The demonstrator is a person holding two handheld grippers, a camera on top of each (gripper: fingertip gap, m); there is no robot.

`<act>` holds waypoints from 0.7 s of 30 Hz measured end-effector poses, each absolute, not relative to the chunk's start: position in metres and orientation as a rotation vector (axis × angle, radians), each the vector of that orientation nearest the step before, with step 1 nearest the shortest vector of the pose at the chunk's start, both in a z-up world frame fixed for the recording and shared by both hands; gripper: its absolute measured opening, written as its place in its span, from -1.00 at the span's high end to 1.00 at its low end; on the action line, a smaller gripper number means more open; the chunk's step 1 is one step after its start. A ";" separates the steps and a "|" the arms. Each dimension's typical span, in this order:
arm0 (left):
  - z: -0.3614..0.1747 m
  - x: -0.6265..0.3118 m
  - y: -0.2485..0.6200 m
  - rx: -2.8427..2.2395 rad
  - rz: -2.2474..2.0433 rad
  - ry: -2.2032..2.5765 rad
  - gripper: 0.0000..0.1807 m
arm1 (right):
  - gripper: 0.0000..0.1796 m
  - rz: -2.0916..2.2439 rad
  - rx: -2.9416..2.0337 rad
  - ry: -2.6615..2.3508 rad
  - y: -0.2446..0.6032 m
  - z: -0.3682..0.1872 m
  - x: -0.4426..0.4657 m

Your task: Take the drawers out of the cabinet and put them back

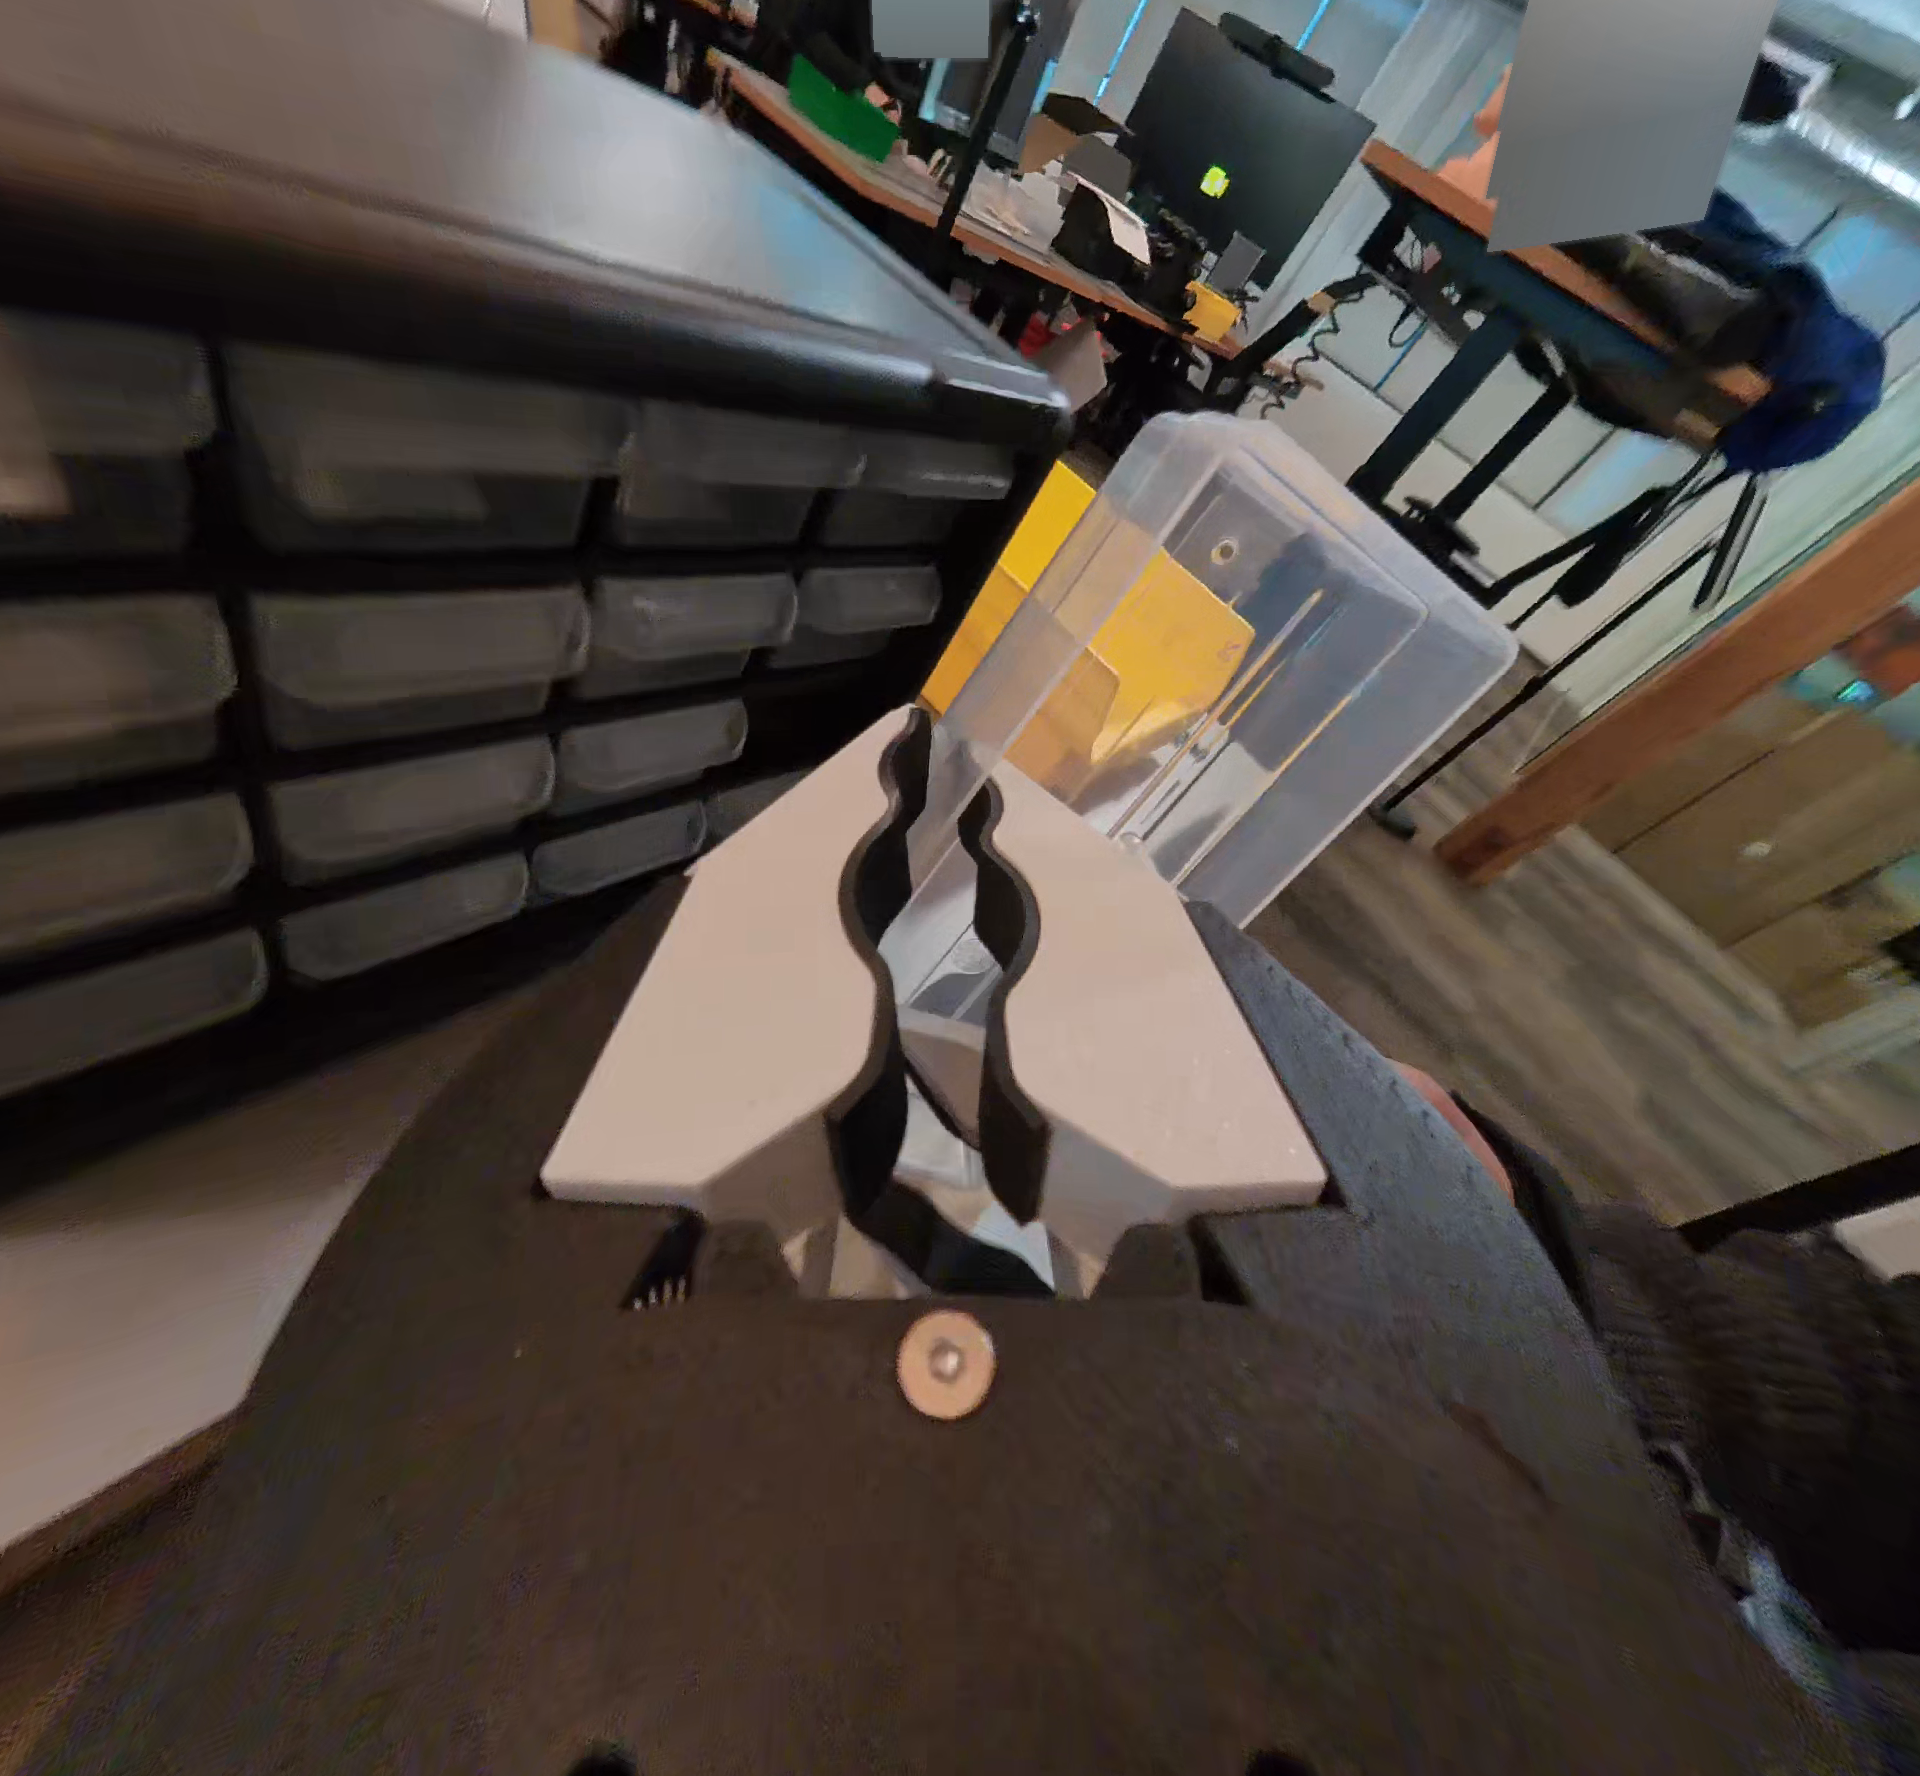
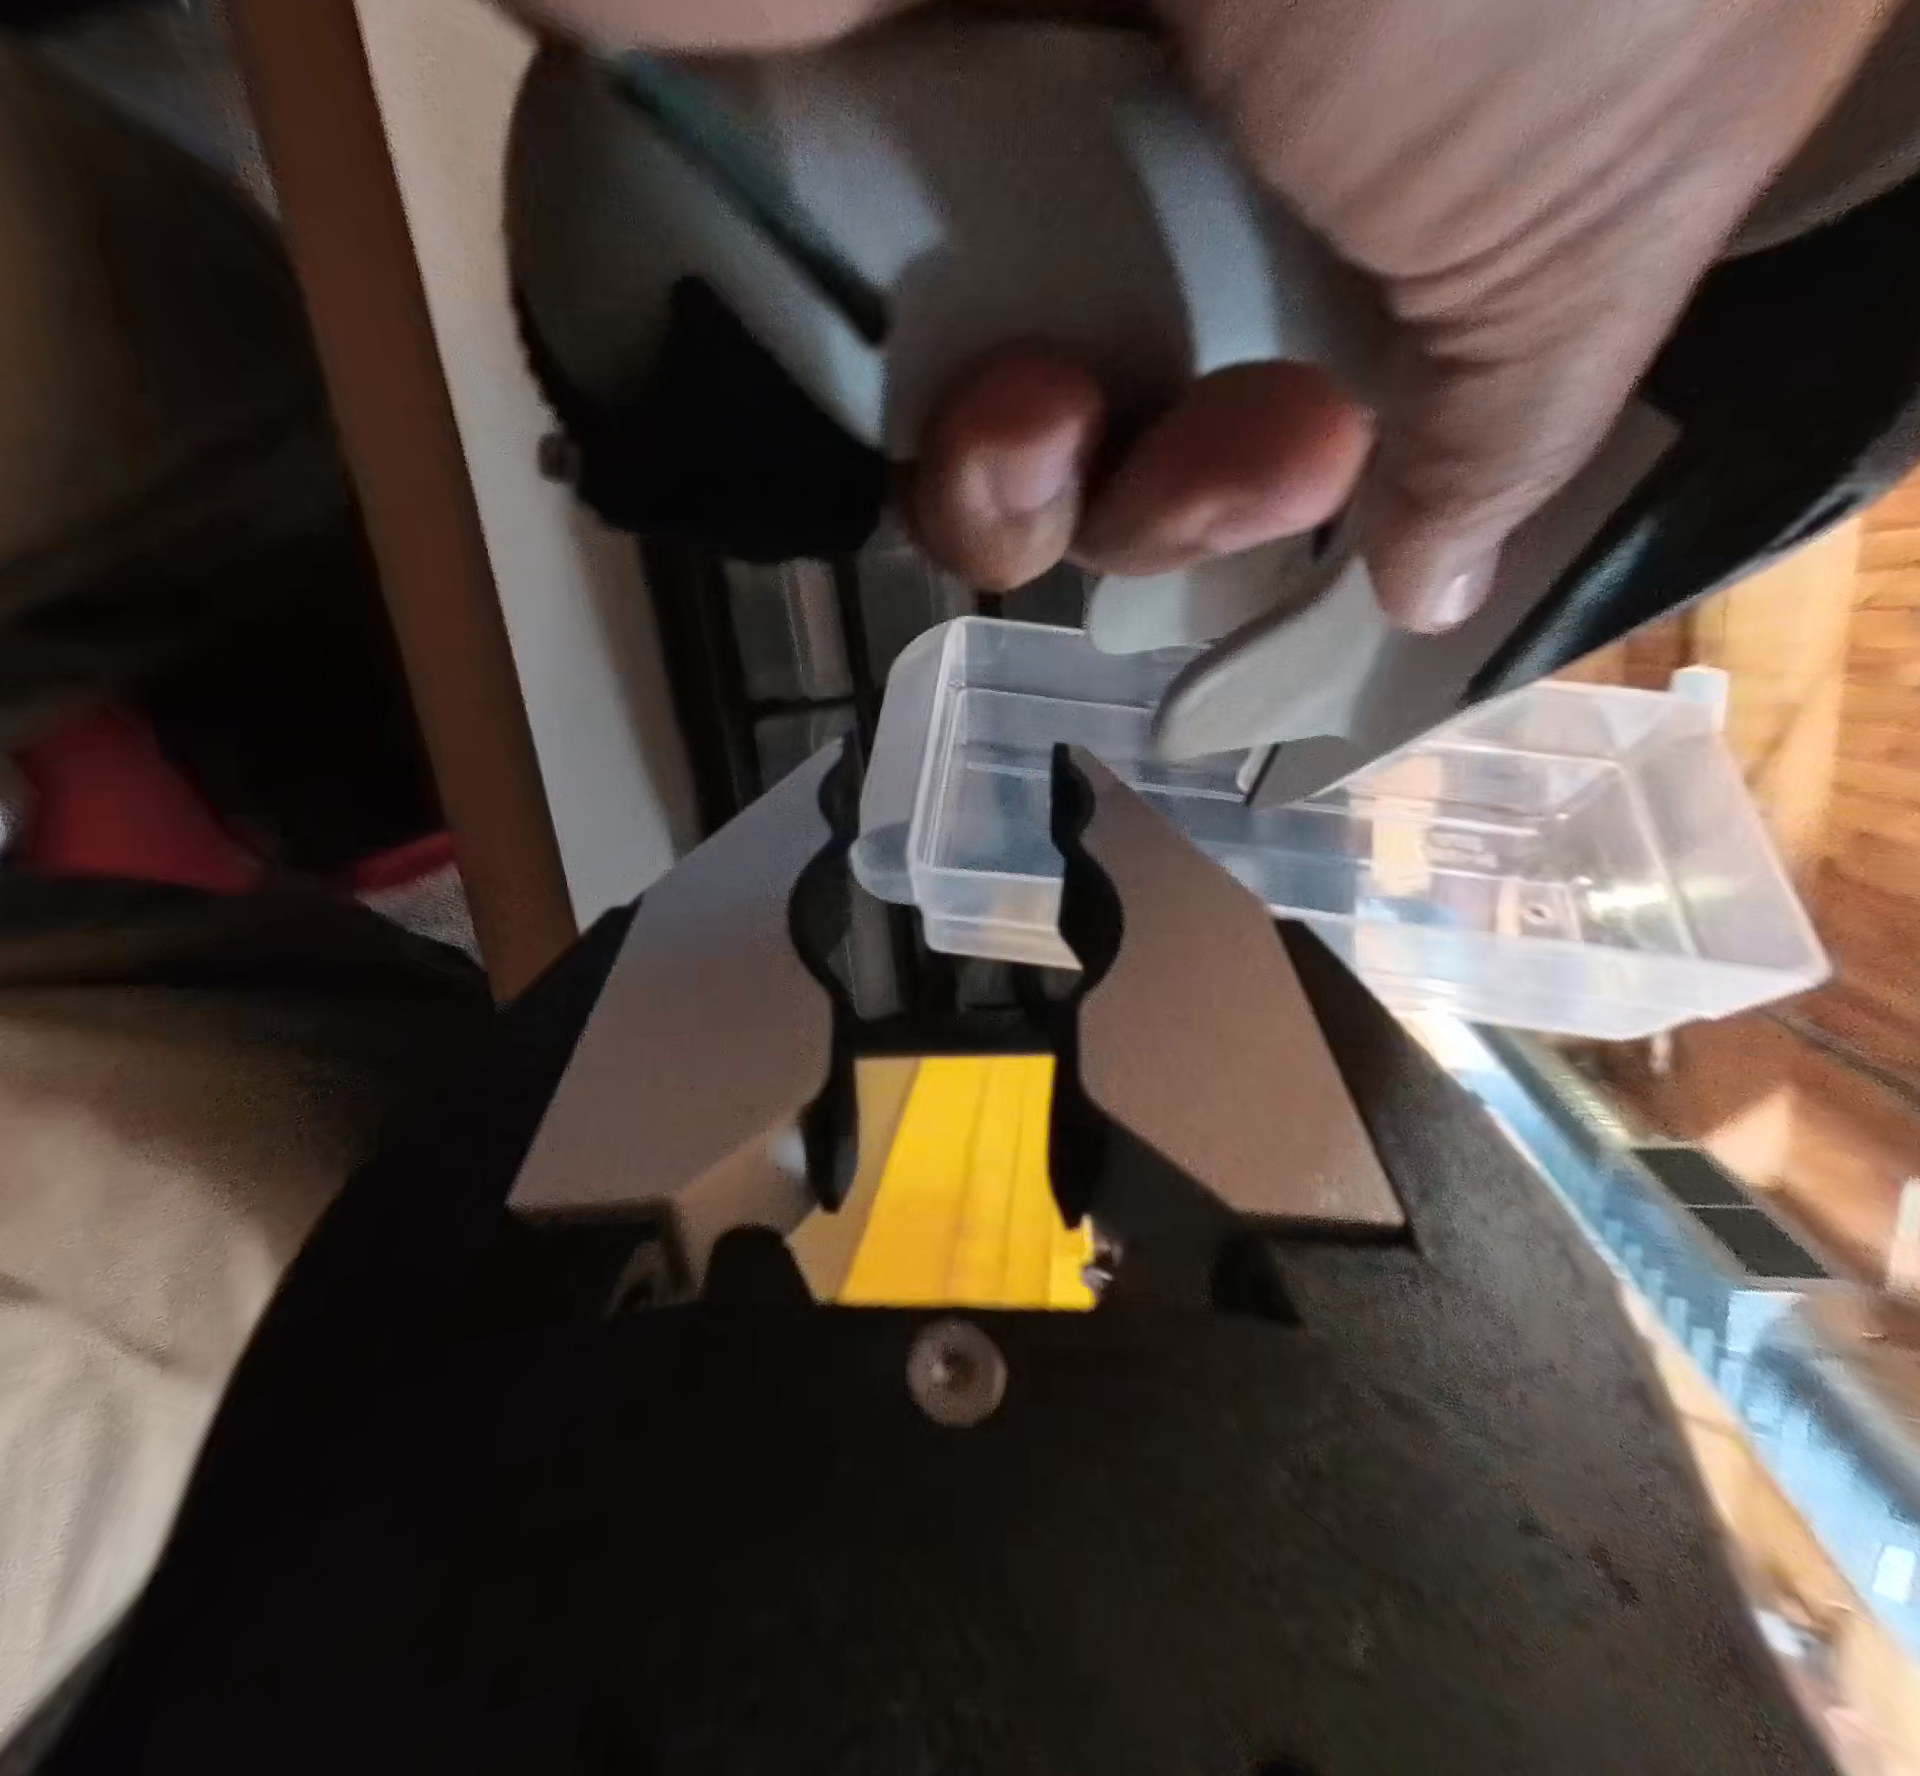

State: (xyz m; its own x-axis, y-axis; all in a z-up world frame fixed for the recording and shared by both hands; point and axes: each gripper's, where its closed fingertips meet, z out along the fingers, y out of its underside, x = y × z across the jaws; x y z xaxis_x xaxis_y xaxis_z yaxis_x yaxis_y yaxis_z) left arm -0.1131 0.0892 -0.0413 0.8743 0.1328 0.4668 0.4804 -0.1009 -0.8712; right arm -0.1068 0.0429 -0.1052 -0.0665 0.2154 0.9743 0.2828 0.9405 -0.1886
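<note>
The left tool (image 1: 940,796) is closed to a narrow gap on a clear plastic drawer (image 1: 1247,677), its wavy black pads (image 1: 883,895) pinching one thin wall of it. The drawer sits out of the cabinet, reaching from the frame's centre toward the upper right, past the cabinet's right-hand corner. The black cabinet (image 1: 582,292) fills the upper left of that view, with rows of translucent drawers (image 1: 416,656) seated in their slots, and something yellow (image 1: 1049,573) shows just behind the held drawer.

The right wrist view shows what the left one does not: the person's hand (image 2: 1351,220) wrapped around the left tool's grey handle at the top of the frame, and the same drawer (image 2: 1299,853) seen from its open side, with the left tool's fingers (image 2: 1247,718) clamped on its rim. The right tool (image 2: 951,791) stands moderately open and holds nothing; the drawer's near end with its pull tab lies between the fingertips, close to the right-hand one, though I cannot tell whether they touch. A yellow surface (image 2: 956,1186) shows low between its fingers
</note>
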 end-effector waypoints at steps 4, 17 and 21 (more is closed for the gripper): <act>-0.053 -0.118 0.089 -1.652 -0.448 -0.589 0.98 | 0.70 -0.210 -0.353 -1.681 0.054 -0.117 -0.106; -0.044 -0.113 0.075 -1.644 -0.560 -0.422 0.30 | 0.87 0.099 -0.373 -1.873 0.025 -0.119 -0.084; -0.046 -0.128 0.054 -1.656 -0.412 -0.339 0.10 | 0.87 0.287 -0.450 -1.983 0.029 -0.118 -0.067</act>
State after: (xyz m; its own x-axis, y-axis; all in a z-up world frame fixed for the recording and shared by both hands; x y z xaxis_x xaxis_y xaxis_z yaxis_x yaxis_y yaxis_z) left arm -0.1282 0.0542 -0.0458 0.8900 -0.0167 0.4557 0.4504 -0.1237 -0.8842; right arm -0.0671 0.0290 -0.1176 -0.3938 0.4334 0.8106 0.1862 0.9012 -0.3914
